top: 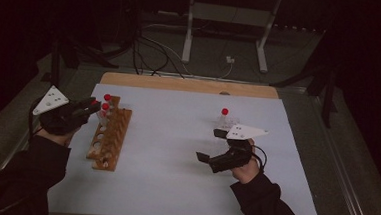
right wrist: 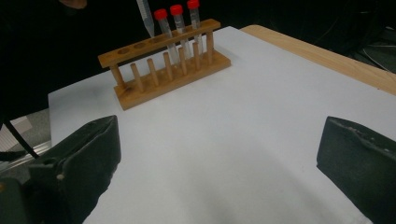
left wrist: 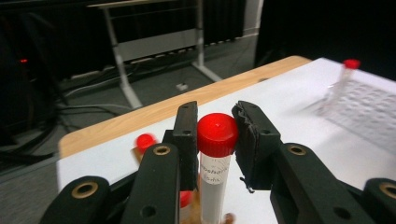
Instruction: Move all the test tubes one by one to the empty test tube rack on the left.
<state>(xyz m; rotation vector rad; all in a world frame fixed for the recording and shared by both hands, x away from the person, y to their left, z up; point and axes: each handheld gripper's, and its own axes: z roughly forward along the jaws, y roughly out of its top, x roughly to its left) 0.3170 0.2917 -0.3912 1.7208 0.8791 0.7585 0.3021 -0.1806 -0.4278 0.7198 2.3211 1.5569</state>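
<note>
My left gripper (top: 92, 105) (left wrist: 216, 140) is shut on the red cap of a clear tube (left wrist: 217, 133), which hangs upright. Its pointed lower end (right wrist: 144, 14) hangs just beyond the wooden rack (top: 112, 138) (right wrist: 163, 79), at the rack's far end on the left side. Three red-capped tubes (right wrist: 176, 28) stand in that end of the rack. Another red-capped tube (top: 224, 118) (left wrist: 343, 81) stands alone on the white mat, just beyond my right gripper (top: 211, 145) (right wrist: 217, 158). That gripper hovers open over bare mat, nothing between its jaws.
The white mat (top: 174, 176) covers a wooden table whose far edge (top: 190, 85) shows beyond it. The rack's near holes (top: 104, 155) are unfilled. A metal stand (top: 229, 19) and cables lie on the floor behind the table.
</note>
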